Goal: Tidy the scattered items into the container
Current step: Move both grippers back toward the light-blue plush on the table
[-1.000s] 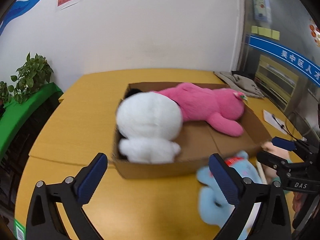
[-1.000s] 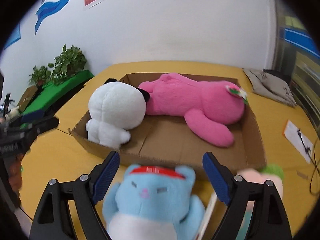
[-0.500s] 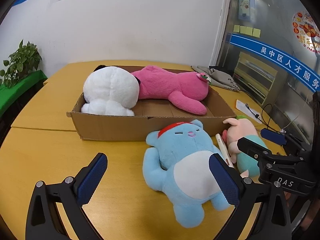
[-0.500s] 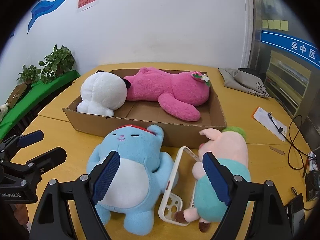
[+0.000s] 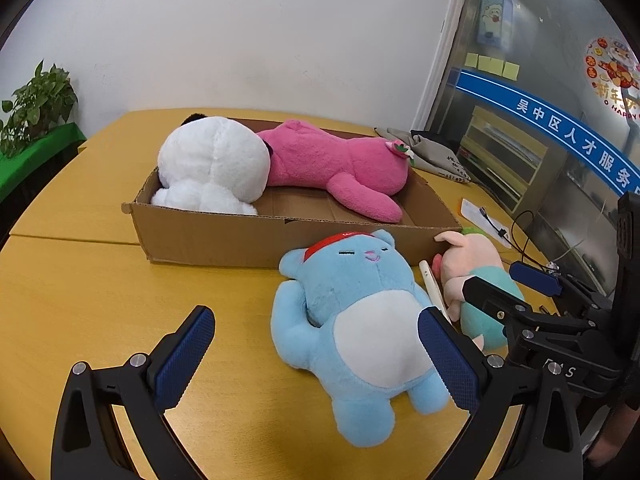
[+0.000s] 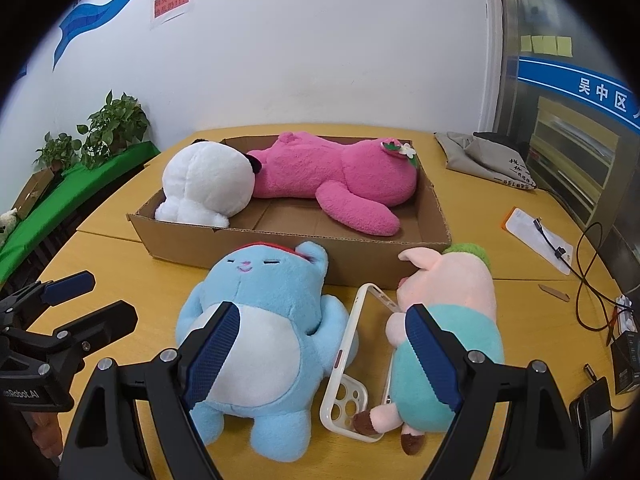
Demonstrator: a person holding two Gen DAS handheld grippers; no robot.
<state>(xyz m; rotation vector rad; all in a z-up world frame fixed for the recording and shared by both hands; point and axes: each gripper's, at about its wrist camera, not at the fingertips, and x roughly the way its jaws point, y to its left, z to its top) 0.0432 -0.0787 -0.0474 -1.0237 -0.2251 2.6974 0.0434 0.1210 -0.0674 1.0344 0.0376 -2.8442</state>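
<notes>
A shallow cardboard box (image 5: 224,236) (image 6: 280,246) holds a white plush (image 5: 212,166) (image 6: 204,182) and a pink plush (image 5: 332,164) (image 6: 340,172). In front of it on the yellow table lie a blue plush (image 5: 360,328) (image 6: 260,328), a white phone case (image 6: 352,360) (image 5: 434,288) and a pig plush (image 6: 448,320) (image 5: 472,272). My left gripper (image 5: 316,360) is open and empty, above the table left of the blue plush. My right gripper (image 6: 320,354) is open and empty, over the blue plush and the phone case.
A grey cloth bag (image 6: 488,156) lies at the table's back right. A paper with a cable (image 6: 540,240), small gadgets (image 6: 624,340) and a black device (image 6: 592,412) sit at the right edge. Potted plants (image 6: 112,128) stand left of the table.
Both grippers have pulled back from the box toward the table's near edge. The blue plush, phone case and pig plush have come fully into view. Both stayed open.
</notes>
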